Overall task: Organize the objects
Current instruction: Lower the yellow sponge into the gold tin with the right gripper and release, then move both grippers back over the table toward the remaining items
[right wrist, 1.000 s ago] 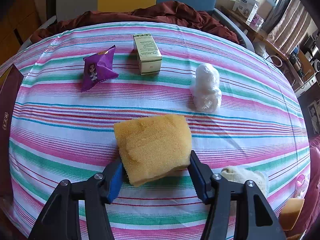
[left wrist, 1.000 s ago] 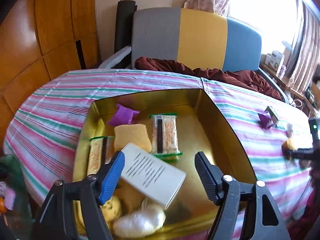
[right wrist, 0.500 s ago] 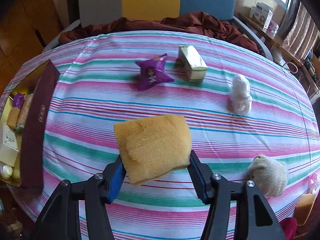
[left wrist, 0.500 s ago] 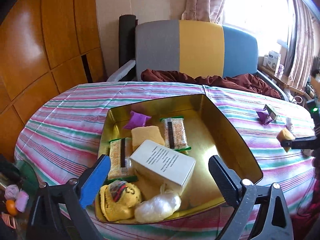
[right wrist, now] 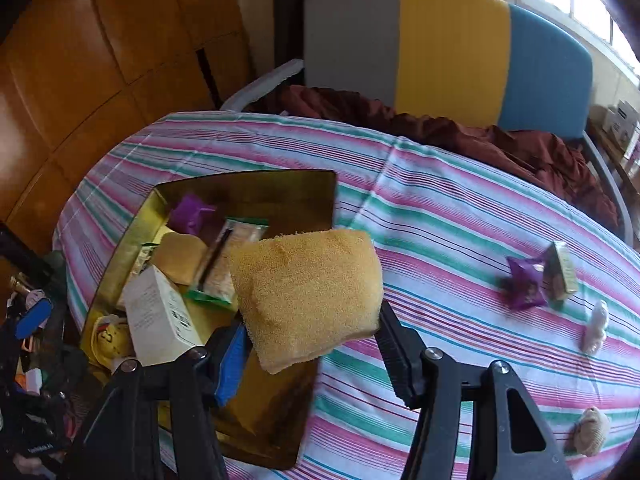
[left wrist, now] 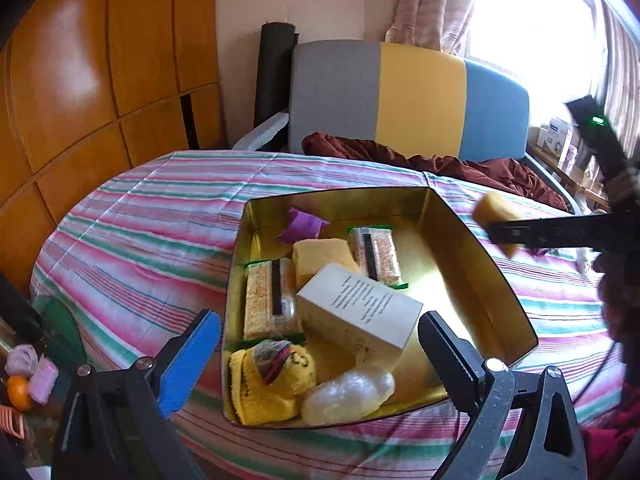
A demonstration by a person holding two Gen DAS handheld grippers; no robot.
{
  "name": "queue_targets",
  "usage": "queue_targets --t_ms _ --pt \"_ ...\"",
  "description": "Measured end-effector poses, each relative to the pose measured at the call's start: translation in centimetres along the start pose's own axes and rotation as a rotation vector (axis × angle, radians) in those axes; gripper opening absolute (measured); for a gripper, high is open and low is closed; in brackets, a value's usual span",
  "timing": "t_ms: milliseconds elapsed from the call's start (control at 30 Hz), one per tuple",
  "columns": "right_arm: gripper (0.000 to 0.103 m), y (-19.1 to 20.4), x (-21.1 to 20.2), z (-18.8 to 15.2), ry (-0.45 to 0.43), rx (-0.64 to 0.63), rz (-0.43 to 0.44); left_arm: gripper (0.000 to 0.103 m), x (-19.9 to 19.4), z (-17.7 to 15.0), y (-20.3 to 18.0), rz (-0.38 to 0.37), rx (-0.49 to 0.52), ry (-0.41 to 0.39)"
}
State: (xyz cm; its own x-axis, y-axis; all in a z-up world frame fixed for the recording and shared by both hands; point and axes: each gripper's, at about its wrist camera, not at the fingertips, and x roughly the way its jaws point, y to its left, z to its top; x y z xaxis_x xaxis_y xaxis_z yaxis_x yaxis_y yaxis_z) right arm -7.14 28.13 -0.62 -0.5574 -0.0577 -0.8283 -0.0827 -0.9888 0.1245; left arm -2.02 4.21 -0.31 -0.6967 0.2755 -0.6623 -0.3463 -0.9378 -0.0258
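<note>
My right gripper (right wrist: 312,344) is shut on a yellow sponge (right wrist: 308,292) and holds it in the air over the near right side of the gold tin (right wrist: 276,412). In the left wrist view the sponge (left wrist: 494,216) hangs by the tin's (left wrist: 496,280) right wall. My left gripper (left wrist: 320,356) is open and empty, back from the tin's near edge. The tin holds a white box (left wrist: 360,312), two snack bars (left wrist: 266,296), a purple packet (left wrist: 300,226), another sponge (left wrist: 324,254), a yellow sock (left wrist: 272,384) and a clear bag (left wrist: 348,394).
On the striped tablecloth (right wrist: 440,208) to the right lie a purple packet (right wrist: 524,284), a small green box (right wrist: 562,272), a white bag (right wrist: 596,326) and a beige sock (right wrist: 592,430). A chair (left wrist: 400,100) with a dark red cloth (left wrist: 440,164) stands behind. Clutter (left wrist: 28,376) lies left, below the table.
My right gripper has lifted the sponge off the table and carried it left to the tin. My left gripper has let go of the white box, opened wide and drawn back.
</note>
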Motion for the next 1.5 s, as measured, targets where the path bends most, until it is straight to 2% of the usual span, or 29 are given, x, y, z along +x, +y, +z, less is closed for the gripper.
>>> queue_targets --t_ms 200,333,500,633,833,1033,1500 --pt "0.06 3.7 4.6 2.9 0.048 0.01 0.056 0.101 0.4 -0.7 2.8 0.026 -0.07 0.021" --pt "0.063 4.5 7.5 4.9 0.072 0.067 0.079 0.101 0.5 -0.9 4.2 0.039 -0.107 0.014" --pt "0.066 5.0 10.8 6.6 0.131 0.106 0.109 0.101 1.5 -1.2 4.9 0.04 -0.121 0.042" --pt "0.083 5.0 11.4 6.5 0.144 0.115 0.13 0.101 2.1 -1.6 5.0 0.039 -0.124 0.06" --pt "0.083 4.4 9.6 4.8 0.123 0.111 0.13 0.101 1.9 -1.5 4.5 0.041 -0.114 0.055" --pt "0.083 3.9 6.1 2.2 0.074 0.068 0.087 0.101 1.3 -1.3 3.4 0.035 -0.087 0.045" --pt "0.083 0.4 -0.6 -3.8 -0.002 0.076 0.021 0.101 -0.9 -1.1 0.4 0.015 -0.01 0.014"
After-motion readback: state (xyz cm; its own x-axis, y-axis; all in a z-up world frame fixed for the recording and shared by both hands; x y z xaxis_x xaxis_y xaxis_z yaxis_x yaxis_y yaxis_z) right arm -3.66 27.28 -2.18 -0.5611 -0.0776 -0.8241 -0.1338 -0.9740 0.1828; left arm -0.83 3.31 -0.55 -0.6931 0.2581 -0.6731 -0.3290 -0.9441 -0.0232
